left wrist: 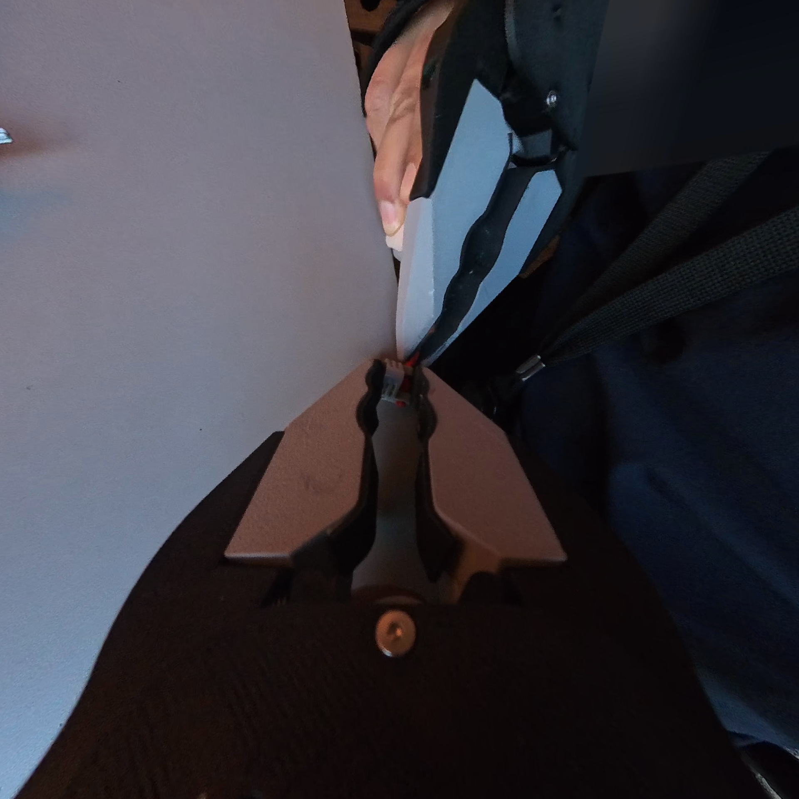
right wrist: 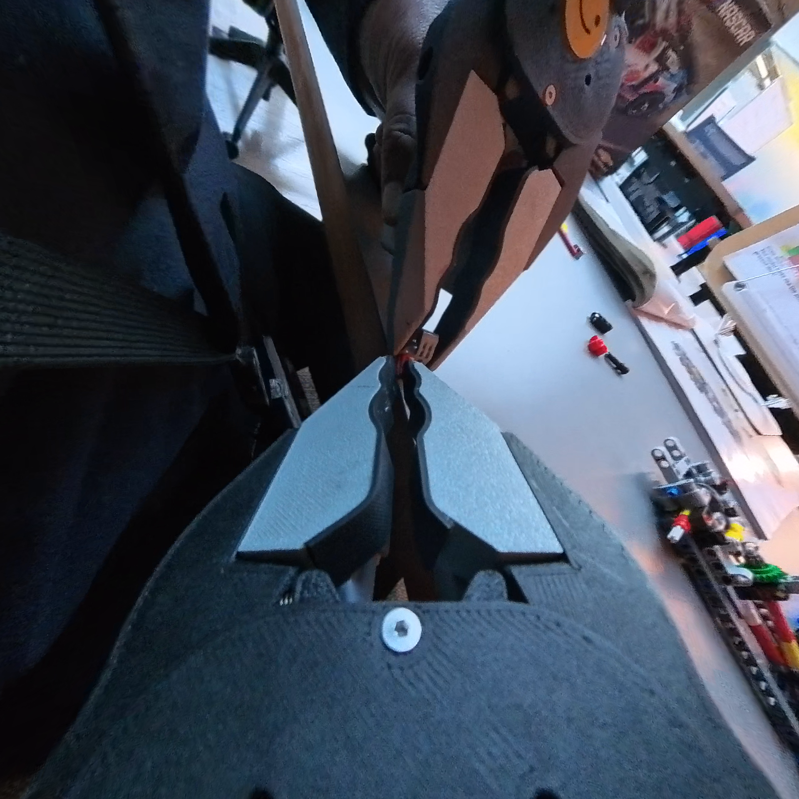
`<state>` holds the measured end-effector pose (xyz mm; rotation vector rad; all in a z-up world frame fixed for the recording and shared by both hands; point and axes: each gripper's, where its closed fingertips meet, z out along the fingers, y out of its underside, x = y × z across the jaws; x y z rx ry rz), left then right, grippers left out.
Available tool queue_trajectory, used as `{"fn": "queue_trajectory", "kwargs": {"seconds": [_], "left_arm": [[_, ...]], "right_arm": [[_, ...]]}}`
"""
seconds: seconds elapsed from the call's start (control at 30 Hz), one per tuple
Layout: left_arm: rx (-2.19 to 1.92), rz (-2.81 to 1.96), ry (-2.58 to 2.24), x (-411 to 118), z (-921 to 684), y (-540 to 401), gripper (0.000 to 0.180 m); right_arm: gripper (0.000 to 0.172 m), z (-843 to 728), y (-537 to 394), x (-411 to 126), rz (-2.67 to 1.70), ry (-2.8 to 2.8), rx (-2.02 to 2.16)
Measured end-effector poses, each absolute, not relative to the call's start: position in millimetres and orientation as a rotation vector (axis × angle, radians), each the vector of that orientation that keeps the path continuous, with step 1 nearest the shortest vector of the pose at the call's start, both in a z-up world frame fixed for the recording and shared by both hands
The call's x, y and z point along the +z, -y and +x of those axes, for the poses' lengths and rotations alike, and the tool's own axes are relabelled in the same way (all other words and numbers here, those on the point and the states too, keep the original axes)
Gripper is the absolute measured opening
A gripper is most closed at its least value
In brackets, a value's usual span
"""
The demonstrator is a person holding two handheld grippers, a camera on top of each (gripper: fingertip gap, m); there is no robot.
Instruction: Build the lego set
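At the edge of the white table: both grippers meet tip to tip, just off the tabletop [left wrist: 173,259].

Left gripper [left wrist: 397,382]: tan-faced fingers [left wrist: 328,471] set a little apart, pinching a small grey block piece [left wrist: 390,382] with ribs on its side between the dark wavy pads; a red part shows at the block's right side, against the right pad.

Right gripper [right wrist: 400,372]: grey-faced fingers [right wrist: 328,475] pressed nearly together, nipping a small red pin [right wrist: 401,362] at the very tips; how far the pin runs into the pads cannot be told.

Relation of the two: the red pin lies at the junction of the grey block piece and the right gripper's tips; the grey block and the red pin touch.

Hands: a person's hand [left wrist: 395,129] grips the right gripper's body, thumb along its side.

On the table, right wrist view: a red knob-shaped piece [right wrist: 597,346] with a black pin [right wrist: 617,364] just beside it, a second black piece [right wrist: 600,322] near them; well apart, a multicoloured built assembly of beams and connectors [right wrist: 726,540] by the lower right edge; papers [right wrist: 769,276] beyond.

Background: dark clothing and a black webbing strap [left wrist: 674,285] with a metal end.
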<state>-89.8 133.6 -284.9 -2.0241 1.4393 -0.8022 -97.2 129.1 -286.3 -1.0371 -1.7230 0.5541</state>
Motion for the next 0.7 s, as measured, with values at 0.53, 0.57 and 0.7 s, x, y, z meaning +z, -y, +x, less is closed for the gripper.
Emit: {"fn": "queue_trajectory", "kwargs": {"seconds": [0.53,0.57,0.7], "left_arm": [[-0.795,-2.002,-1.460,-283.9,-90.4,-131.2,0.011],[-0.786,-1.997,-1.460,-283.9,-90.4,-131.5,0.012],[-0.772,-1.974,-1.467,-284.1,-87.5,-131.0,0.012]], "right_arm": [[0.002,-100.5,-128.2,-287.5,-1.107,1.740,0.624],[0.002,-100.5,-128.2,-287.2,-1.128,1.737,0.649],[0.001,-97.3,-127.6,-285.3,-1.194,1.725,0.764]]}}
